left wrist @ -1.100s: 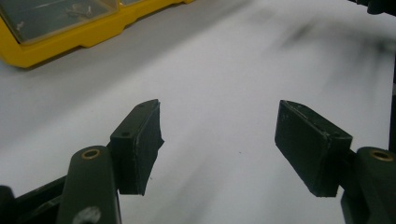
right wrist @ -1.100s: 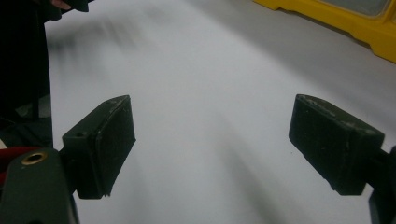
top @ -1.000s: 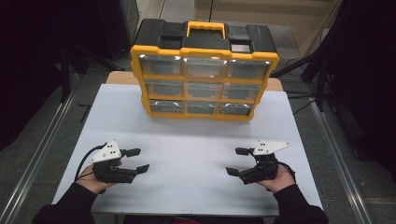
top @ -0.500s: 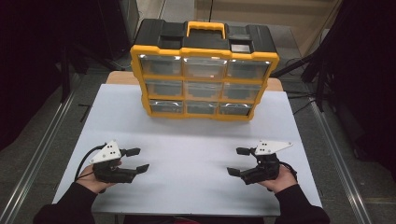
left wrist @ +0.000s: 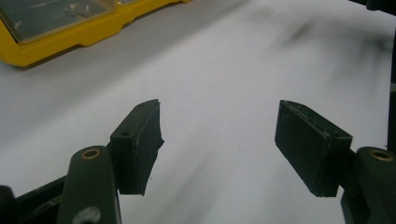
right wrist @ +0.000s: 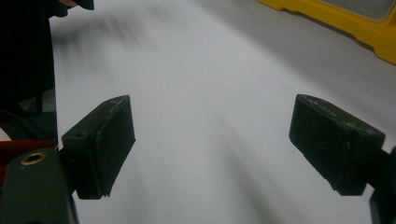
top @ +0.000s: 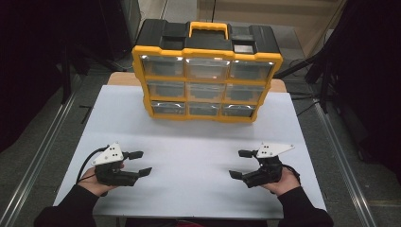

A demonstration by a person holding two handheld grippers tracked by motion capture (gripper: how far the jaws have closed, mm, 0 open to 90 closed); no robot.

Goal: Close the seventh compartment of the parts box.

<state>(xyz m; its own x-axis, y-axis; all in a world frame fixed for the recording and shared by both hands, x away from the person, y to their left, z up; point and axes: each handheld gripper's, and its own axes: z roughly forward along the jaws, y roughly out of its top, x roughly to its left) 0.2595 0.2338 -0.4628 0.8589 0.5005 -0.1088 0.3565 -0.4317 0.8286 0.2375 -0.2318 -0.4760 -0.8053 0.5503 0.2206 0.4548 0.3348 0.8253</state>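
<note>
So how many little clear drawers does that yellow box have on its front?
9, in three rows of three on the yellow organizer: top row, middle row, bottom row. None look hidden.

The high view looks forward and down from above the person's side, taking in the whole white table (top: 198,142), with the yellow drawer box (top: 206,71) far off at twelve o'clock. The left gripper view sits low and close over the table (left wrist: 224,70), facing across it, the box (left wrist: 56,32) at its eleven o'clock. The right gripper view is just as low and near the table (right wrist: 210,70), with the box (right wrist: 345,23) at its one o'clock. All three views share the tabletop and the box's yellow base.
</note>
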